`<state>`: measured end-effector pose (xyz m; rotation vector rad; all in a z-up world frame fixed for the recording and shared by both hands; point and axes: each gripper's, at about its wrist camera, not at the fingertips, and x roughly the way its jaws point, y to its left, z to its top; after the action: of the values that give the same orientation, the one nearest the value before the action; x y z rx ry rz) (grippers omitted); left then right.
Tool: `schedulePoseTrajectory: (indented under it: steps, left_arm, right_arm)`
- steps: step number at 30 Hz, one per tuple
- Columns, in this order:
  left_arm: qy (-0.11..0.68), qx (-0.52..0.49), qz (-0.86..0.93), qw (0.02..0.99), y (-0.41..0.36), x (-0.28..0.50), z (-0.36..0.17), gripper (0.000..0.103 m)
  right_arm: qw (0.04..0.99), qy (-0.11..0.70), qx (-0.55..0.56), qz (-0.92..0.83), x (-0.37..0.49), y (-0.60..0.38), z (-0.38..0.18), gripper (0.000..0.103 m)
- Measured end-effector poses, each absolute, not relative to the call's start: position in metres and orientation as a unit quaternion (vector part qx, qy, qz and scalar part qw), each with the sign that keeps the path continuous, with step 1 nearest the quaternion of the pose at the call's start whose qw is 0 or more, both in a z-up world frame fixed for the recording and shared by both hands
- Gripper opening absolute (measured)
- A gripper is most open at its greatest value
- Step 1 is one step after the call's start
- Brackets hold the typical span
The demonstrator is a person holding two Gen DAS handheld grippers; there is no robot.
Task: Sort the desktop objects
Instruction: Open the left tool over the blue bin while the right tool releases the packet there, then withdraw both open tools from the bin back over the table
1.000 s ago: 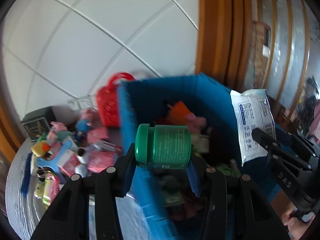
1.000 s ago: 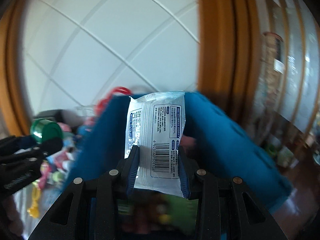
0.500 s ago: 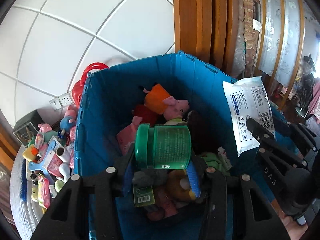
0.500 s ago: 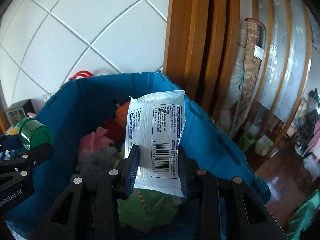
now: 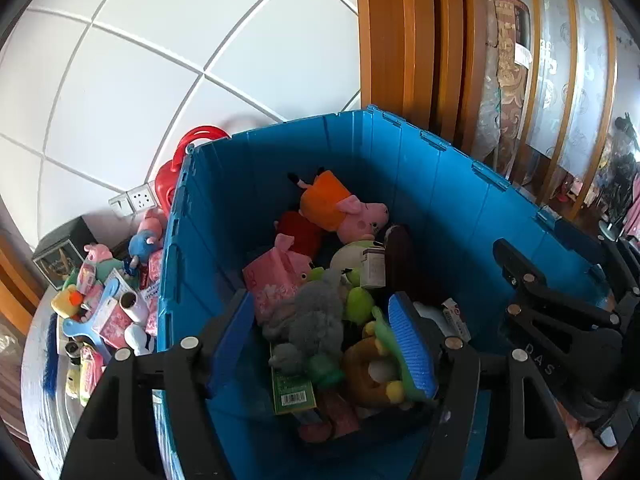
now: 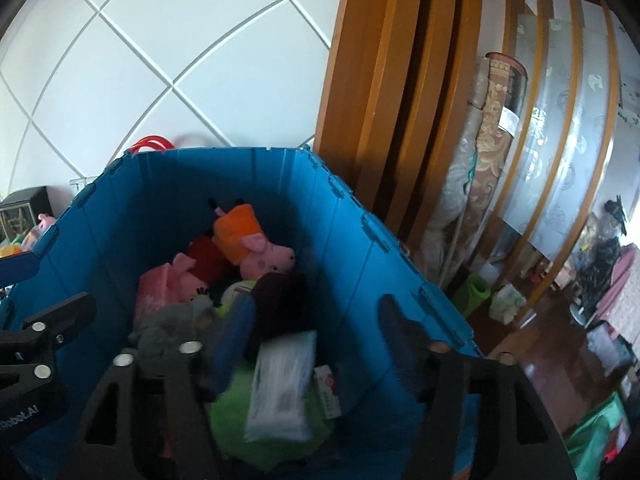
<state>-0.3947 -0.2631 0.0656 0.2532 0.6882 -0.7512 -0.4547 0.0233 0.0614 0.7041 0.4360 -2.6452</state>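
Both grippers let go over the bin since a second ago: green jar and white packet are out of the jaws.

Left wrist view: left gripper [image 5: 326,336] fingers spreading, nothing between them; the jar can't be picked out among the soft toys in the blue crate [image 5: 400,160].
Right wrist view: right gripper [image 6: 316,340] opening, pads clear of the wipes packet [image 6: 282,386], blurred, on the green plush. It looks light, floppy, slick; pinch an edge seam.
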Motion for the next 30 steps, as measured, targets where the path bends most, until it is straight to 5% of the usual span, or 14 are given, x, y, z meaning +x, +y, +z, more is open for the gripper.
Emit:
schedulePoseTrajectory:
  steps: [9,30]
  left_arm:
    - [0.315,0.081,-0.386,0.863,-0.211,-0.411,0.071,0.07]
    - [0.257,-0.001,-0.315,0.913,-0.075,-0.392,0.07,0.08]
  right_arm:
    - [0.191,0.141,0.234,-0.943,-0.419,0.034,0.073,0.103]
    - [0.267,0.12,0.201,-0.935,-0.326,-0.019,0.083,0.103]
